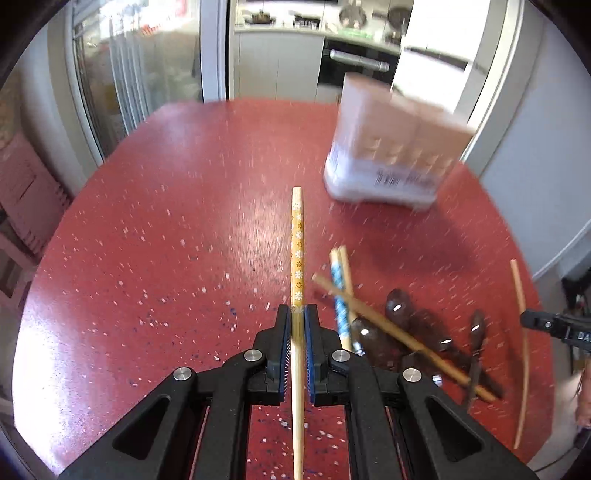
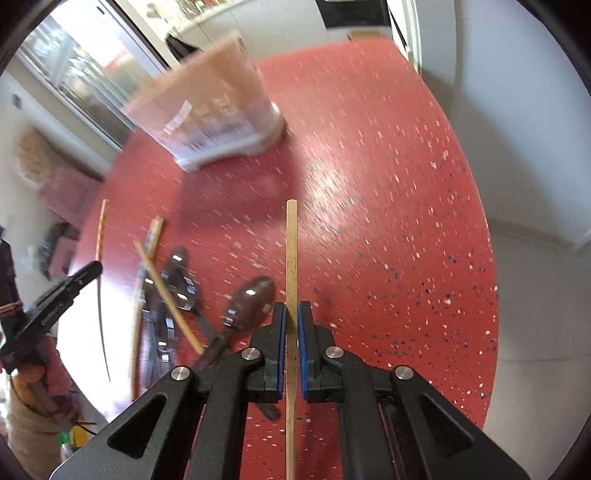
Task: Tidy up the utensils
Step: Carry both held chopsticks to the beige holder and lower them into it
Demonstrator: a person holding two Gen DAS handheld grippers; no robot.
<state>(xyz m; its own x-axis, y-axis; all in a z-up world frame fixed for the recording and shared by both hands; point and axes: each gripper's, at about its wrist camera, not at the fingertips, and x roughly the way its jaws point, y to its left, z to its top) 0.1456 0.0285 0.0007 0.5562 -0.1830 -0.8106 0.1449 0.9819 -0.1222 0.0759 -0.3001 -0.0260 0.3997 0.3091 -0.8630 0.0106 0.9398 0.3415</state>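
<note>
Utensil pile [image 1: 406, 332] on table [image 1: 184, 221], holder [image 1: 391, 147] behind, chopstick [image 1: 297, 251] left of pile.

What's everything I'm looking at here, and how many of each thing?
Flowered chopstick: one, yellow with white daisies, clamped in the left gripper.
Plain chopstick: one, pale wood, clamped in the right gripper.
Loose chopsticks: at least three, one blue-patterned and the rest plain wood, crossed in a pile on the table.
Wooden spoons: several, dark brown, in the same pile; blur hides the exact count.
Utensil holder: one, beige over a white base, standing at the far side of the table.
Table: one, red with pale speckles.
Kitchen counter: pale, behind the table, with pans on it.
Left gripper: black, blue pads, shut.
Right gripper: black, blue pads, shut.
</note>
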